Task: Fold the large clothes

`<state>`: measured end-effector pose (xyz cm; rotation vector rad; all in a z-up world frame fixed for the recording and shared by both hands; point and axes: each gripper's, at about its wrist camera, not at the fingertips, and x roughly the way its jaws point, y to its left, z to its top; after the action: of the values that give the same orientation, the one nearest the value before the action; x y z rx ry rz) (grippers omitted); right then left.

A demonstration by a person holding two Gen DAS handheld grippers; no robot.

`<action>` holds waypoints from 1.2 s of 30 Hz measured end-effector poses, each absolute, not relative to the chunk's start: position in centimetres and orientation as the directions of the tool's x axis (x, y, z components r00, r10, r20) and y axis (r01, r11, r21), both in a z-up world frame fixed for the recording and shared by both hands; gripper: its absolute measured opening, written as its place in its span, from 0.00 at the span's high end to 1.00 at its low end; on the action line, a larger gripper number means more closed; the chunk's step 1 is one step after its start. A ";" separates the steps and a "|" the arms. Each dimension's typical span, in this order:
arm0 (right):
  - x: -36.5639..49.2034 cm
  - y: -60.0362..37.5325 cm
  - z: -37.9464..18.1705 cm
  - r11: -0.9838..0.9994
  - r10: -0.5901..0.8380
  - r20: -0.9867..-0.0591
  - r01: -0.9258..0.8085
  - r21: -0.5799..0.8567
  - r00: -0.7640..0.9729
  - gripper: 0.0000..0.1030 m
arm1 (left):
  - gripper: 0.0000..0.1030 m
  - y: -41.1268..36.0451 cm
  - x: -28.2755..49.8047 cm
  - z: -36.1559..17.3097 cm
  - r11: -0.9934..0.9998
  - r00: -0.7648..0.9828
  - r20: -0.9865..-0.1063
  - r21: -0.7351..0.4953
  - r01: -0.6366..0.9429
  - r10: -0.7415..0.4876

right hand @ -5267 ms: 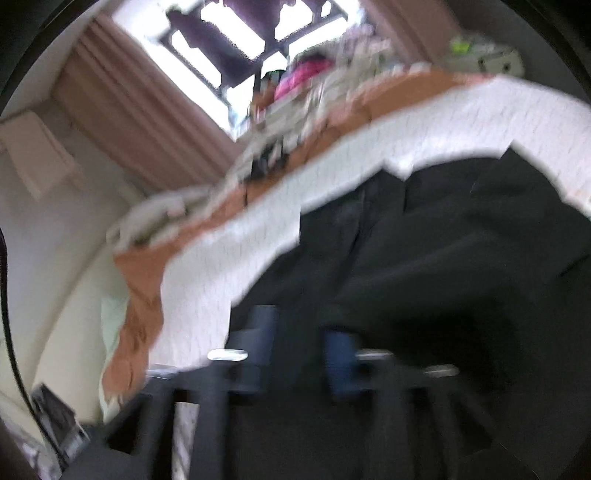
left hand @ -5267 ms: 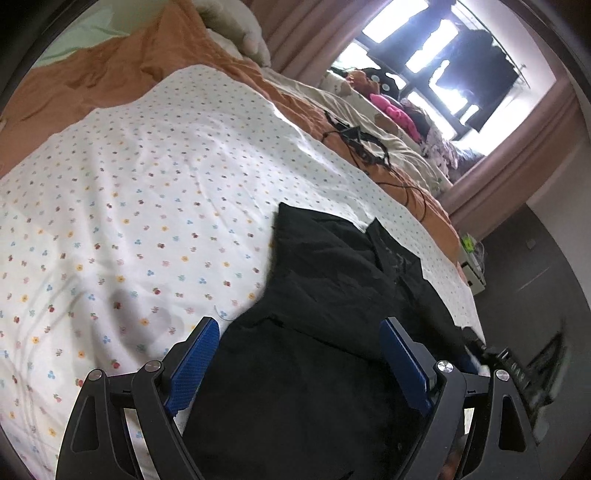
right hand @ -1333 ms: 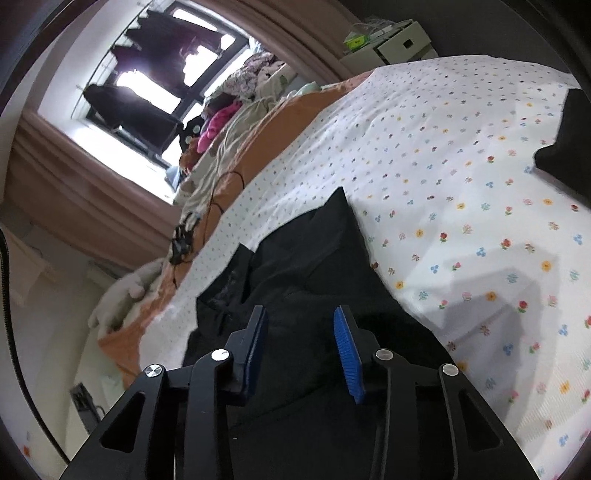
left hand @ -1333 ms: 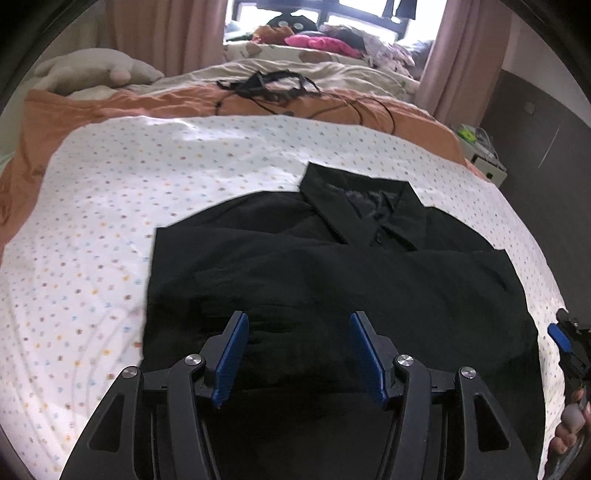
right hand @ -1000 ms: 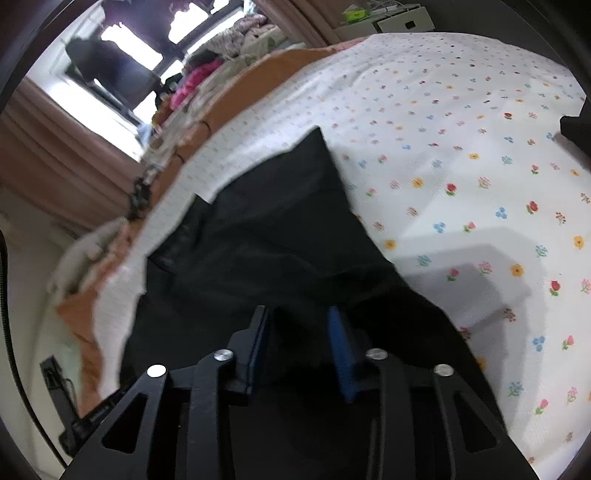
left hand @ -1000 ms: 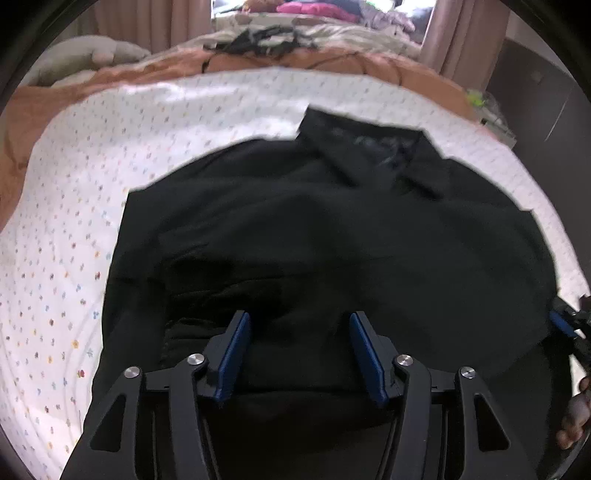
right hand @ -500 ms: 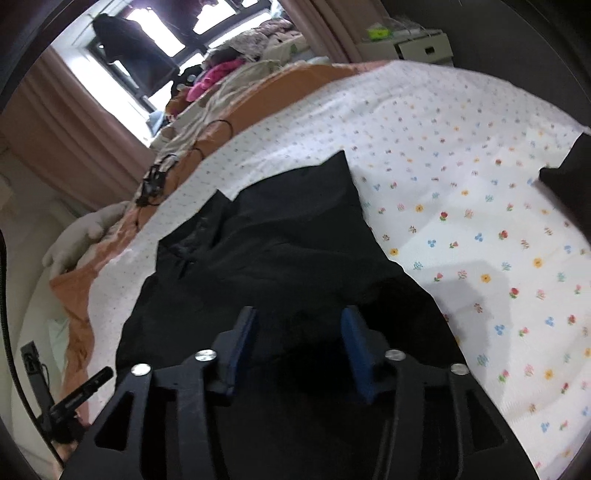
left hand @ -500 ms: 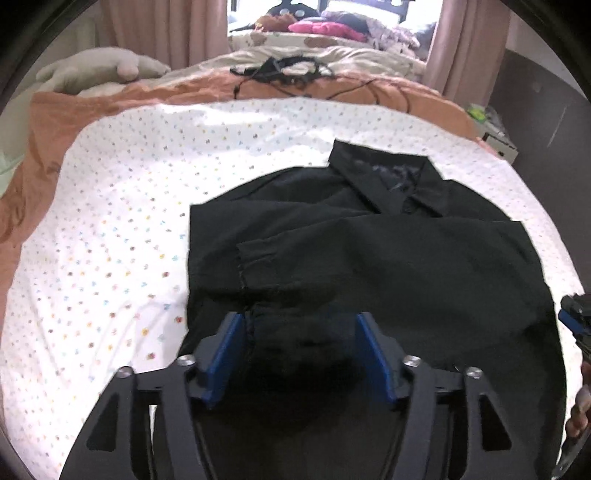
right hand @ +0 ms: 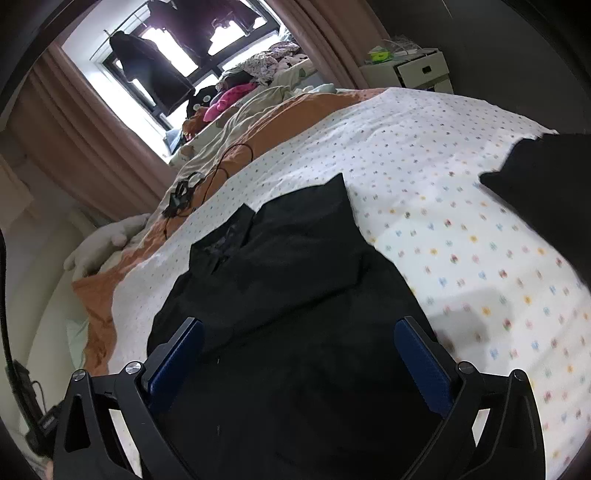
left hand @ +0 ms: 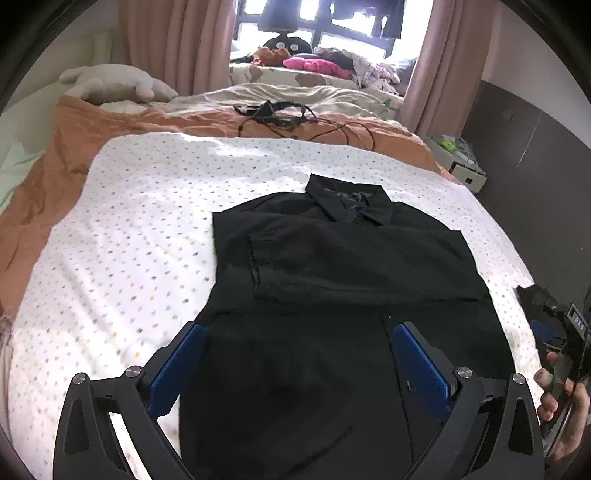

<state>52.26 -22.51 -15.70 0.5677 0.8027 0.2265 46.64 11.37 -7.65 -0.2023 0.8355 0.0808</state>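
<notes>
Left gripper (left hand: pixel 299 363): jaws spread wide, just been opening, nothing pinched. Black shirt (left hand: pixel 343 266) lies flat on the dotted sheet (left hand: pixel 122 236), under and ahead of the jaws, collar far end. Right gripper (right hand: pixel 299 360): jaws likewise just opened wide, shirt below, unheld.

bright window (left hand: pixel 325 22) backlight, fisheye edges, slight blur.
</notes>
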 end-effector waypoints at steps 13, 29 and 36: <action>43.4 -23.0 -14.2 0.893 0.376 -0.652 -0.070 0.444 0.658 0.00 | 0.00 11.3 37.3 -4.7 0.976 0.696 -0.718 -0.162 -0.144 -0.016; 32.5 -29.0 -12.8 0.904 0.356 -0.608 -0.096 0.417 0.710 0.00 | 0.01 12.0 24.5 -4.2 0.966 0.739 -0.673 -0.174 -0.193 0.027; 27.4 -31.5 -13.2 0.888 0.384 -0.574 -0.120 0.444 0.723 0.00 | 0.02 12.4 18.3 -4.3 0.962 0.749 -0.661 -0.170 -0.212 0.048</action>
<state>27.45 -31.50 -13.18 0.3953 0.7125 0.2863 18.27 12.36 -4.27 -0.2418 0.7125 0.1432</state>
